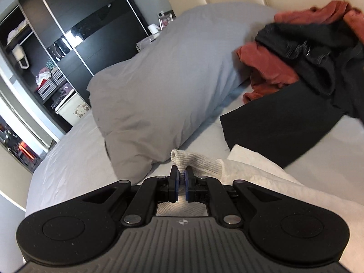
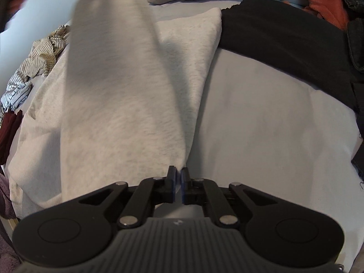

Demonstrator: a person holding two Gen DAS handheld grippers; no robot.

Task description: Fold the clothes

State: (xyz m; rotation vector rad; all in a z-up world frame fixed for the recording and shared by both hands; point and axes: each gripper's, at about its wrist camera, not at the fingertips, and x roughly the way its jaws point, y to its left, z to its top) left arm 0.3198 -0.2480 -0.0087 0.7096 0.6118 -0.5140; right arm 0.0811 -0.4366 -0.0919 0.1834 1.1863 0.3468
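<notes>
Slippage is the risk: left tool (image 1: 181,175) pinches only the ribbed cuff (image 1: 182,159) of the cream sweatshirt (image 2: 118,95) draped over the bed (image 2: 261,118), right tool (image 2: 178,177) nips its edge thinly.

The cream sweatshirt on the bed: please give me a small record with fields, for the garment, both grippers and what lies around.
garment: cream sweatshirt, partly lifted off the bed
left gripper: shut on the ribbed cuff of the sweatshirt
right gripper: jaws nearly closed at the sweatshirt's edge; grip cannot be confirmed
behind: grey pillow
to the right: black garment, lying flat beside the sweatshirt
pile: rust and black clothes
left side: striped shirt, crumpled
</notes>
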